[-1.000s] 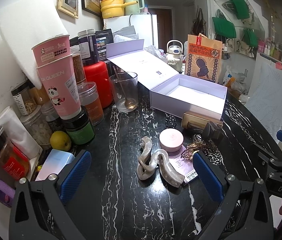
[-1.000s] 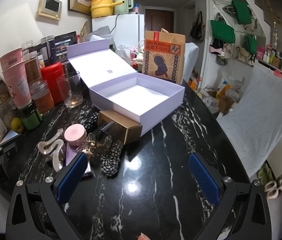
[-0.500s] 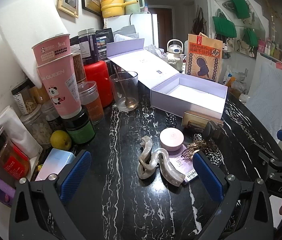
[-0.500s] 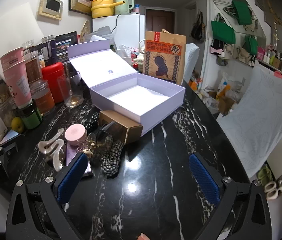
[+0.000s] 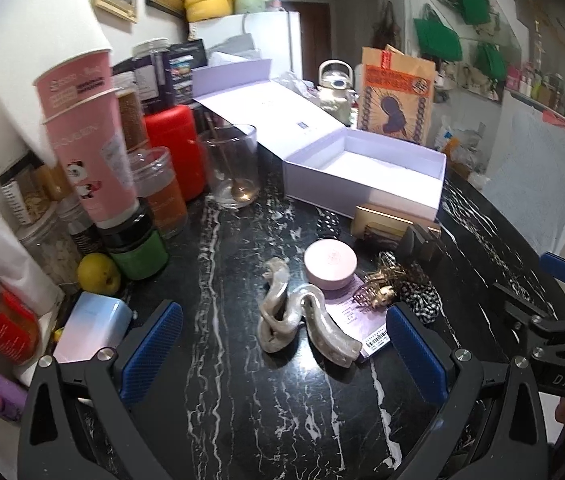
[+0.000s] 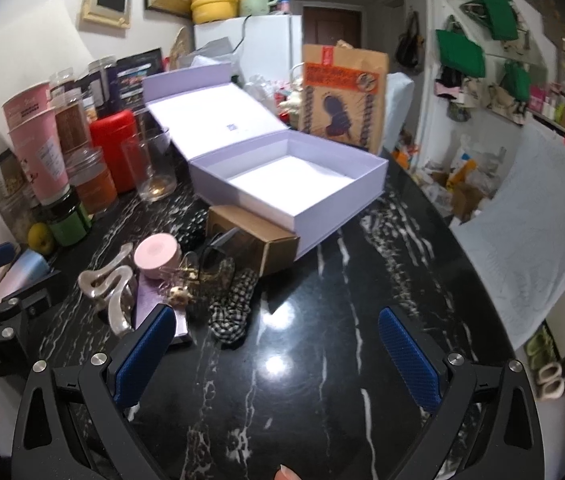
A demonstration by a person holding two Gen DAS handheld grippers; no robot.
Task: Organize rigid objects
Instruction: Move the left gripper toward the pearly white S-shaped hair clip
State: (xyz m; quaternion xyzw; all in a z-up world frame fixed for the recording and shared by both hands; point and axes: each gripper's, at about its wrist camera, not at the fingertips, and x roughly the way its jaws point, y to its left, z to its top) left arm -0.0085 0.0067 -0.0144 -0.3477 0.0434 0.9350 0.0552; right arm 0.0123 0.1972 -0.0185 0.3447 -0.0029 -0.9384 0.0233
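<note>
An open, empty lilac box (image 5: 366, 176) (image 6: 290, 184) sits on the black marble table (image 5: 242, 400). In front of it lie a pearly wavy hair claw (image 5: 298, 320) (image 6: 110, 288), a round pink jar (image 5: 330, 264) (image 6: 157, 256), a gold claw clip (image 5: 378, 292), a checked scrunchie (image 6: 234, 304), a lilac card (image 5: 362, 320) and a brown carton (image 6: 254, 236). My left gripper (image 5: 282, 348) is open and empty, just short of the hair claw. My right gripper (image 6: 276, 354) is open and empty above bare table, right of the pile.
Jars, pink paper cups (image 5: 82, 136), a red canister (image 5: 174, 144), a glass with a spoon (image 5: 232, 168) and a lemon (image 5: 96, 274) crowd the left side. A paper bag (image 6: 342, 96) stands behind the box. The table's right edge curves beside a pale cloth (image 6: 530, 220).
Both grippers have crept slightly forward toward the pile. Nothing has been taken hold of or moved.
</note>
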